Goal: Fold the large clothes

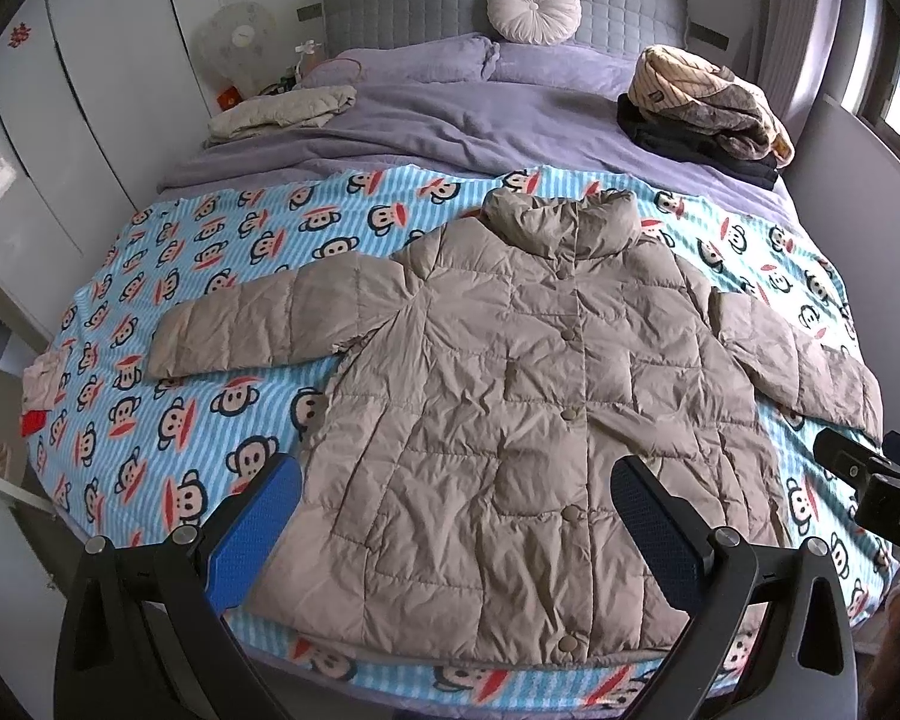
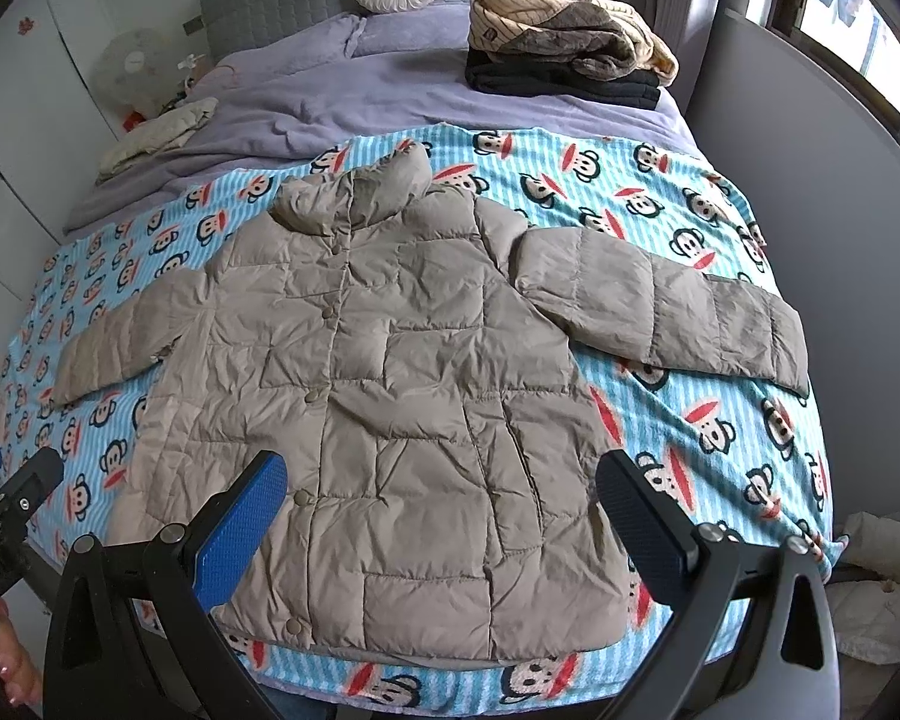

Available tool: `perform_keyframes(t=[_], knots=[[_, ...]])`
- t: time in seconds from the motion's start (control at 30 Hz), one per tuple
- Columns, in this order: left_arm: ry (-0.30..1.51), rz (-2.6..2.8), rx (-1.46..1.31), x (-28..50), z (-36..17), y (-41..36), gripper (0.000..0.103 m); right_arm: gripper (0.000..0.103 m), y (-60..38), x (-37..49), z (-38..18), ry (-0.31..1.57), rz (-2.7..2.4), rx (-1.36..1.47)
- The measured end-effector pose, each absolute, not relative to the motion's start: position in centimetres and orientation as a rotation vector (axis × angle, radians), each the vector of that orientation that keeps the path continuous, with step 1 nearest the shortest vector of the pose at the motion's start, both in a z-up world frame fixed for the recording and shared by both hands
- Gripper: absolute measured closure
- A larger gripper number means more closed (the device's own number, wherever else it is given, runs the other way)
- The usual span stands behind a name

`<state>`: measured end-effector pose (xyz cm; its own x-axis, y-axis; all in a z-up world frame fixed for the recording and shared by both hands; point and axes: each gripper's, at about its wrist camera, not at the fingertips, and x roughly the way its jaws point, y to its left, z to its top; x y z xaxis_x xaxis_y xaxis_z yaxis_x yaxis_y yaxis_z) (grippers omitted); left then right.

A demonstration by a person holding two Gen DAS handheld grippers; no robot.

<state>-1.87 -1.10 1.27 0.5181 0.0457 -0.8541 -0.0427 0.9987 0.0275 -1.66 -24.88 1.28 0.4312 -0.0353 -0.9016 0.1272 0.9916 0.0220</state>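
Both claws hang wide apart and hold nothing: the left gripper [image 1: 456,504] and the right gripper [image 2: 441,501] each show one blue pad and one dark pad spread over the hem end of the puffer coat [image 1: 510,390], without visibly touching it.

That beige quilted coat lies flat and front-up, snaps done up, on the monkey-print blanket [image 1: 168,312] that covers the near half of the bed [image 1: 426,114]. Its long axis runs straight away from the grippers, hem nearest and collar farthest, so each claw faces it from the bottom edge. Both sleeves stick out sideways. The left sleeve [image 1: 252,324] lies nearer the left gripper, and the right sleeve [image 2: 672,312] reaches toward the bed's edge on the right gripper's side, so each arm has its own sleeve to fetch. Folding has not begun, to judge by how fully the coat is spread; a sleeve brought in across the chest looks the likely first move.

Farther off, a stack of folded clothes [image 2: 570,48] sits near the headboard, and a pale garment [image 1: 282,111] lies bunched at the opposite side.
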Motion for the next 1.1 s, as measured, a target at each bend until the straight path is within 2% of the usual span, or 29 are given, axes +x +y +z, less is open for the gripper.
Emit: perform_keyframes(t=[1.1], knots=[[1.045, 0.066, 0.007, -1.73, 0.72, -0.39, 0.0, 0.001, -25.23, -1.04, 0.7, 1.137, -0.099, 0.109]])
